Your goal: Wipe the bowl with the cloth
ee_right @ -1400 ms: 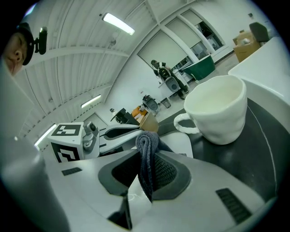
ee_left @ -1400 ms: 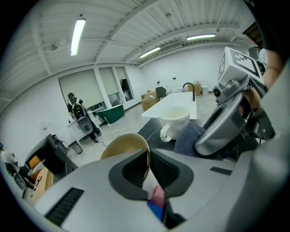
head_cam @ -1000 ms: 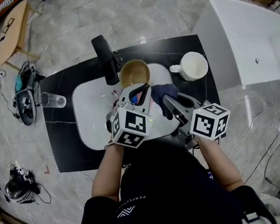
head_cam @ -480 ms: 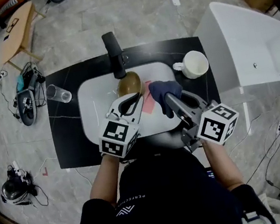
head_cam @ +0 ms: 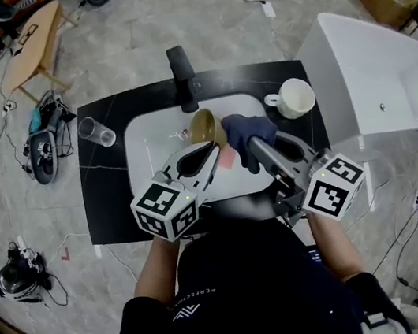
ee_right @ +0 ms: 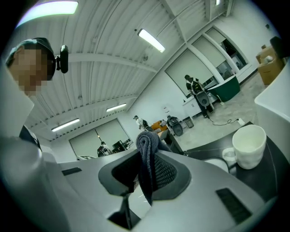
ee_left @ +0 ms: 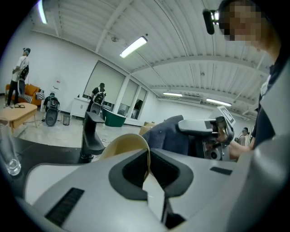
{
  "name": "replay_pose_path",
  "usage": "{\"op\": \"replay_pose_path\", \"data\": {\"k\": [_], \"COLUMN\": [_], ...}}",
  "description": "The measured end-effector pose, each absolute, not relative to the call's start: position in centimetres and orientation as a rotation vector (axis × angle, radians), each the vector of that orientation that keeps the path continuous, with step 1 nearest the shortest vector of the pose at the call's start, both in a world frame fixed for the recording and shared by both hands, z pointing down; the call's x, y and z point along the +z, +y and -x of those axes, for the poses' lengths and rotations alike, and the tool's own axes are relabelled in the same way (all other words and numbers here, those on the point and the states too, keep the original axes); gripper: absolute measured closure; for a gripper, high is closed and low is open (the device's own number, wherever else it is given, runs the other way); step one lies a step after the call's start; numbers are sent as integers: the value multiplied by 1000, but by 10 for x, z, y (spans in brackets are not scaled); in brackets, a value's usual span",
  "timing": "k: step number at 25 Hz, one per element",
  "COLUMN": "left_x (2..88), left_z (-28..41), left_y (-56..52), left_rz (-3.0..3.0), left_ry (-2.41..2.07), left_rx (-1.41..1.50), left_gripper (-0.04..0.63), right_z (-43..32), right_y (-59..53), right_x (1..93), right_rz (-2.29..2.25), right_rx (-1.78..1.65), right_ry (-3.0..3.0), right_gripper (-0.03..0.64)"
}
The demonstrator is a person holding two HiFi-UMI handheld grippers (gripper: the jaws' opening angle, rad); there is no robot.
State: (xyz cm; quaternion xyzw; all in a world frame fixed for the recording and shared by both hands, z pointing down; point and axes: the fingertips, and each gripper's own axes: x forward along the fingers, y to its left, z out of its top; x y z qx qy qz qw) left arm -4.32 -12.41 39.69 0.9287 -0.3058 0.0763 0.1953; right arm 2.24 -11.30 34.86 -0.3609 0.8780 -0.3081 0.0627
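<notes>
1. At far left, the glass stands on the black counter beside the white sink, out of play.
2. Your left gripper has its jaws pinched tight on the rim of the tan bowl, holding it in the air above the sink, just in front of the faucet. A second ago the bowl showed you a round, open mouth. You have since lifted and rolled it, so it now stands on edge, its hollow seemingly facing right.
3. The dark blue cloth is clamped between the jaws of your right gripper. It has risen too and now bunches just beside the bowl's right side. Whether it presses on the surface is not clear.
4. With bowl and cloth brought together and the hollow presented, the wiping looks ready to begin. No stroke can be confirmed yet.
5. At right, the white mug sits on the counter, untouched.
</notes>
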Motion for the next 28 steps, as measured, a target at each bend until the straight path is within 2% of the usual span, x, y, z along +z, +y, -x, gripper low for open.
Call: {"op": "replay_pose_path", "data": {"k": [6, 14, 28], "left_x": [379, 355, 330], "left_z": [55, 43, 42], "left_y": [-126, -106, -75], "left_rz": [-2584, -2690, -2898], "left_ry": [-878, -752, -458], "left_rx": [117, 77, 172], "left_gripper": [575, 575, 575], "right_z": [-8, 0, -11], "right_y": [-106, -111, -115], "right_x": [314, 315, 318], "right_rz": [973, 932, 848], "right_rx": [-797, -755, -639], "right_ry": [2697, 2734, 2809], "right_gripper": [534, 534, 534]}}
